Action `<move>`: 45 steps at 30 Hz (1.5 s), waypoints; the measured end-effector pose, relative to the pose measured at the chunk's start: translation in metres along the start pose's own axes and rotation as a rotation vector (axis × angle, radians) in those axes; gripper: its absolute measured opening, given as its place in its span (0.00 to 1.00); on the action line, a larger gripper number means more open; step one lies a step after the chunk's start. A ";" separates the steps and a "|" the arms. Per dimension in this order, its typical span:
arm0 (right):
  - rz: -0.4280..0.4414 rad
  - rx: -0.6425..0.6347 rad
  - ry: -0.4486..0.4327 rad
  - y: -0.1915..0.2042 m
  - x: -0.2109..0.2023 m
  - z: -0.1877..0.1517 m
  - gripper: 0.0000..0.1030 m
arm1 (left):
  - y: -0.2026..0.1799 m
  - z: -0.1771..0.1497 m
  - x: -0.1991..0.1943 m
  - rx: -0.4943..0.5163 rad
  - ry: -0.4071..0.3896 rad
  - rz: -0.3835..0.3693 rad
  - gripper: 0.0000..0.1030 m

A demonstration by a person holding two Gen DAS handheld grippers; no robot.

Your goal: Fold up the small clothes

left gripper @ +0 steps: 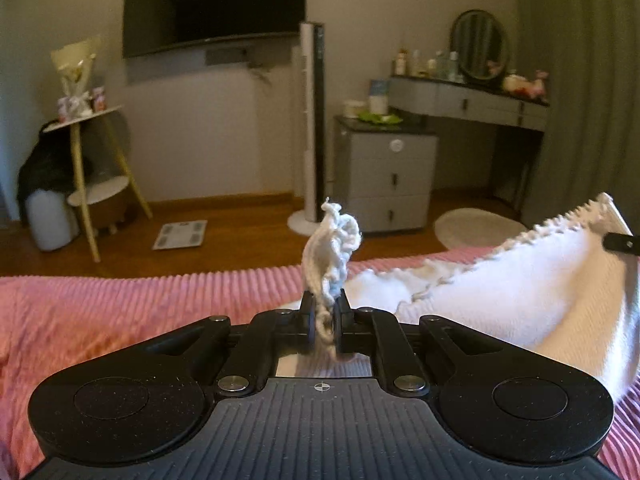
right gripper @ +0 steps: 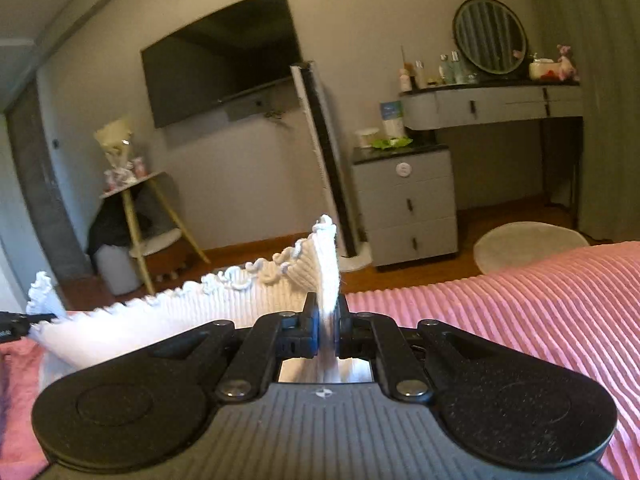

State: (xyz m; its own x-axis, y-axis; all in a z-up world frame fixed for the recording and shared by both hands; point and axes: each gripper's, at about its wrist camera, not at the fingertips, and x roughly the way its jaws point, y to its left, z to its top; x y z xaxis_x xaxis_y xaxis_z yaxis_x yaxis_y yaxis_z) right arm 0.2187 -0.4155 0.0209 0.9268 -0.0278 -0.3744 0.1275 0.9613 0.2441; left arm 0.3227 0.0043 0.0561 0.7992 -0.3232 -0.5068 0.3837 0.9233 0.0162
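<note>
While we are lifting the white knit top [right gripper: 160, 320] over the pink bed [right gripper: 520, 300], left tool [left gripper: 324, 312] and right tool [right gripper: 329, 320] are pinching only its frilly edge, so one corner could be slipping out.

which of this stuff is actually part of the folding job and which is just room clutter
In the job: white knit garment, left claw and right claw, each shut on a corner of it, and the pink bedspread under it.

Just lying about: TV, tower fan, bathroom scale, drawer cabinet, vanity mirror, round rug.
</note>
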 end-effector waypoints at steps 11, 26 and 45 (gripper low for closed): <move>-0.008 0.102 0.232 -0.031 0.069 -0.044 0.32 | 0.011 -0.041 0.063 -0.035 0.204 -0.003 0.46; -0.009 0.072 0.268 -0.024 0.090 -0.057 0.07 | 0.029 -0.046 0.083 -0.113 0.236 0.046 0.12; 0.036 0.008 0.192 -0.013 0.082 -0.054 0.06 | 0.021 -0.031 0.074 -0.076 0.182 -0.005 0.09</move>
State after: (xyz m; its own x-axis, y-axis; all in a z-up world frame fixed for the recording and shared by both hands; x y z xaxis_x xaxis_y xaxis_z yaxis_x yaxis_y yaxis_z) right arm 0.2739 -0.4153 -0.0606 0.8464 0.0599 -0.5292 0.0994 0.9584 0.2676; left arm 0.3758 0.0061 -0.0075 0.6976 -0.2915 -0.6545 0.3461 0.9370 -0.0484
